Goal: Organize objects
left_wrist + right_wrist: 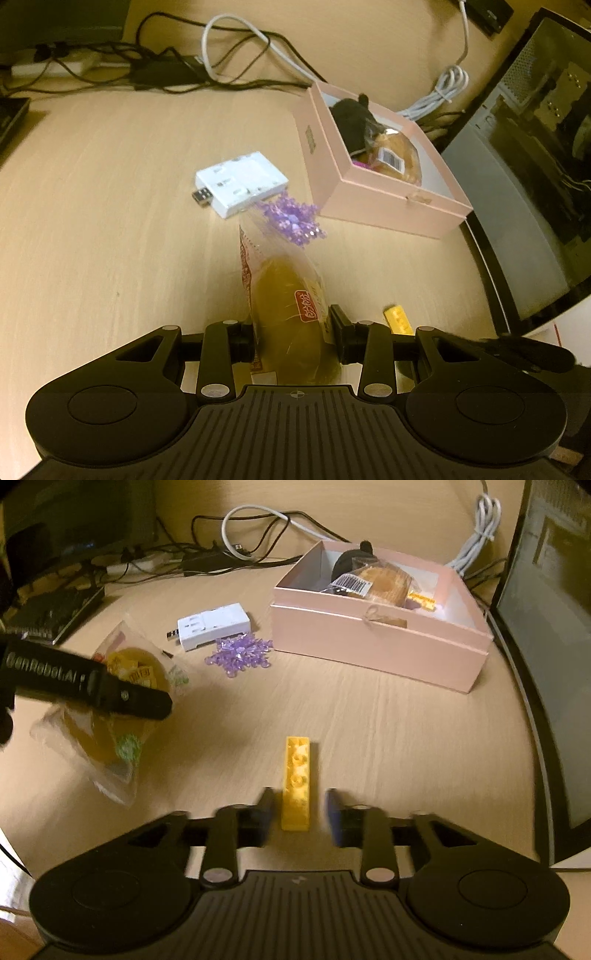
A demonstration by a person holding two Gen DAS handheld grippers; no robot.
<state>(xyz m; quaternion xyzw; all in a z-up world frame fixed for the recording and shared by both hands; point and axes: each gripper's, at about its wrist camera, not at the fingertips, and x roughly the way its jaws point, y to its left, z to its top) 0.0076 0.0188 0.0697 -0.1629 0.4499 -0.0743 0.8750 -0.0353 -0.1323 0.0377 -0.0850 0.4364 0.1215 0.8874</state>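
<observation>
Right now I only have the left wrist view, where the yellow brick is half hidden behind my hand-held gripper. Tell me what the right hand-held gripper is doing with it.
Observer: The right hand-held gripper is open. Its fingers sit on either side of the yellow brick, with a gap on both sides.
Operator: Give me how the brick lies.
Observer: Flat on the table, studs up, its long side in line with the fingers.
Operator: Now check the pink box for anything like it.
Observer: A small yellow piece lies inside, near the right wall, beside the wrapped bread.
</observation>
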